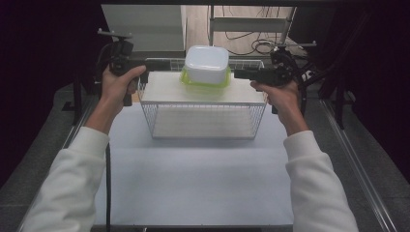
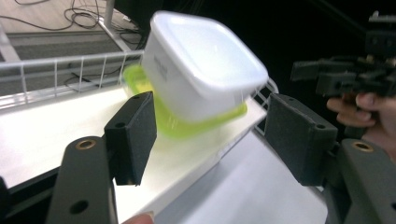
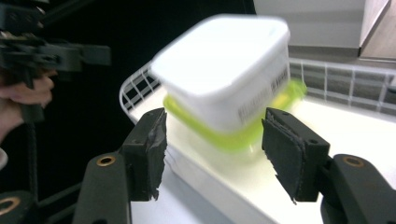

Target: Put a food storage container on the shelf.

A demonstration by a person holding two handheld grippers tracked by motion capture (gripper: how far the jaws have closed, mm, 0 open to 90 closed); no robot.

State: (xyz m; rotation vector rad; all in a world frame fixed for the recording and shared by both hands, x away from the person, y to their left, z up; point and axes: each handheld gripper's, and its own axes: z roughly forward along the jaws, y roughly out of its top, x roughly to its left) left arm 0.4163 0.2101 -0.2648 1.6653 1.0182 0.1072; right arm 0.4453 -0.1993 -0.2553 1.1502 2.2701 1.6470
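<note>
- I held my left gripper [image 1: 140, 65] at nine o'clock of the white container [image 1: 207, 64] and my right gripper [image 1: 240, 74] at three o'clock; both stood spread, pads clear of the walls, nothing pinched.
- The container sat upside down, its base up, on its green lid [image 1: 205, 81], toward the twelve o'clock edge of the white board [image 1: 169, 92] that topped the wire basket [image 1: 203, 121]. The basket stood at the far side of the table [image 1: 193, 183].
- In the left gripper view the container [image 2: 201, 65] showed between and beyond the two pads, the right gripper [image 2: 308, 70] past it at two o'clock. In the right gripper view it [image 3: 224, 70] appeared blurred, framed likewise by open jaws.
- By my judgement the step in hand was a release and draw-back. Done well, each gripper would back straight out along the nine-to-three line, pads wide, so no wall is dragged and the container does not skid off its lid toward the board's edge.
- The container looked nearly square with rounded corners, so no long axis could be told; its opening faced down, its taper narrowed upward.
</note>
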